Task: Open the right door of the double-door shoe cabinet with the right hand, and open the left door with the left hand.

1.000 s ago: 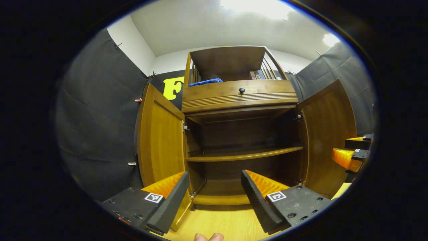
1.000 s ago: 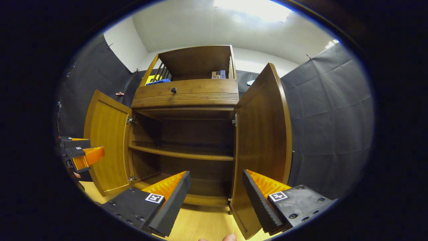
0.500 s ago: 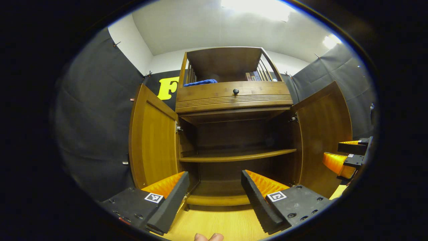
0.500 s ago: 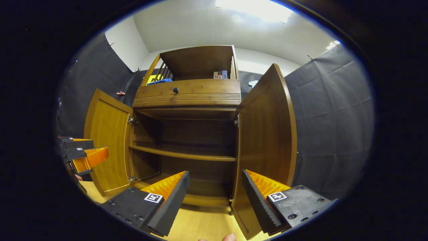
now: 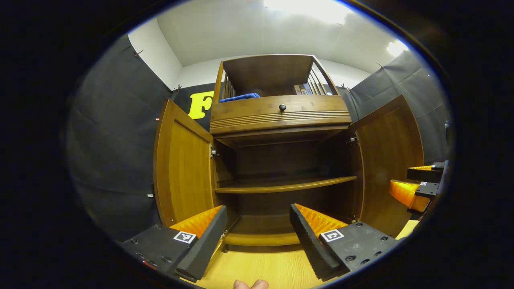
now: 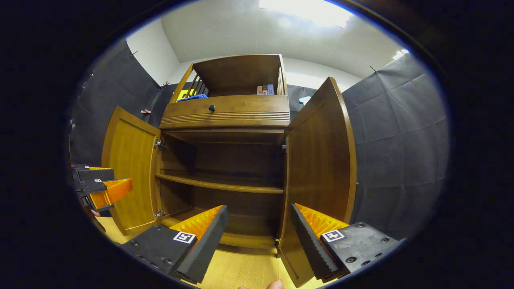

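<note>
Double-door shoe cabinet (image 5: 281, 120) of warm brown wood is seen at the centre of both views with its two doors swung wide, the dark interior and its single curved shelf (image 5: 285, 185) laid bare. In the left gripper view the left door (image 5: 182, 168) stands at 9 o'clock and the right door (image 5: 391, 160) at 3 o'clock; in the right gripper view the right door (image 6: 321, 176) is met nearly edge-on, just past 4 o'clock. The left gripper (image 5: 257, 237) is held with its jaws spread and nothing between them, clear of the left door; the right gripper (image 6: 259, 237) is likewise spread and empty, its right finger seen just in front of the right door's lower edge, contact not discernible. Over the last second little has been altered: the doors have kept their wide angle while the cameras have drifted only slightly. Both doors being open and released, the task is judged essentially complete. A small black round knob (image 5: 282, 107) on the closed drawer above and a blue cloth (image 5: 240, 96) on the top shelf are left untouched.
</note>
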Demonstrator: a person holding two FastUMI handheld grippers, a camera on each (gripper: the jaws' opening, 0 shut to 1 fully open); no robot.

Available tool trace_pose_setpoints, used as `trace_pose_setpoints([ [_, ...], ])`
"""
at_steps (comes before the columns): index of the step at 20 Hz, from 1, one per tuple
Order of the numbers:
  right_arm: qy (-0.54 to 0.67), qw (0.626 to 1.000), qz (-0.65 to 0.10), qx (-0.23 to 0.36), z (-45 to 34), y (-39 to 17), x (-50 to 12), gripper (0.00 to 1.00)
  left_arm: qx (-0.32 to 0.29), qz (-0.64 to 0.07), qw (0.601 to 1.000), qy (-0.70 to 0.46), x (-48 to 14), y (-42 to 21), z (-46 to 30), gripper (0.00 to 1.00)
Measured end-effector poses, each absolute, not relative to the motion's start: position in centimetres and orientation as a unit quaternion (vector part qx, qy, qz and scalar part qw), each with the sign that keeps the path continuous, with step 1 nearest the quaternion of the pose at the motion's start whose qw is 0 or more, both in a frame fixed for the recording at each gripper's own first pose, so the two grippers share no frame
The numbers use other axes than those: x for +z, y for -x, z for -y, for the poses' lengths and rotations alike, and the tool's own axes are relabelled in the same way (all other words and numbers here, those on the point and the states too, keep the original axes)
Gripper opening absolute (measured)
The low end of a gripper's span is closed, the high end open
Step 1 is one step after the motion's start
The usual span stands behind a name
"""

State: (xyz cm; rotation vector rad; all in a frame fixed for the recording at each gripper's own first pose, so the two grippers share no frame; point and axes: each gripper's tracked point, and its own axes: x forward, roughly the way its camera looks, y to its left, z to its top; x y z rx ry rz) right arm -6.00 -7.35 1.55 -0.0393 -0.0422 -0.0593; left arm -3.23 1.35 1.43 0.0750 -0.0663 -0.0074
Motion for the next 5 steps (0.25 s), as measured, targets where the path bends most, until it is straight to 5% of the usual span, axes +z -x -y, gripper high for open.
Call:
trace_pose_setpoints([
  [5,0.020,0.999,0.020,-0.027,7.16,6.10,1.68,0.98,-0.006,0.033,0.999,-0.038,1.35,3.19,-1.18,0.97],
])
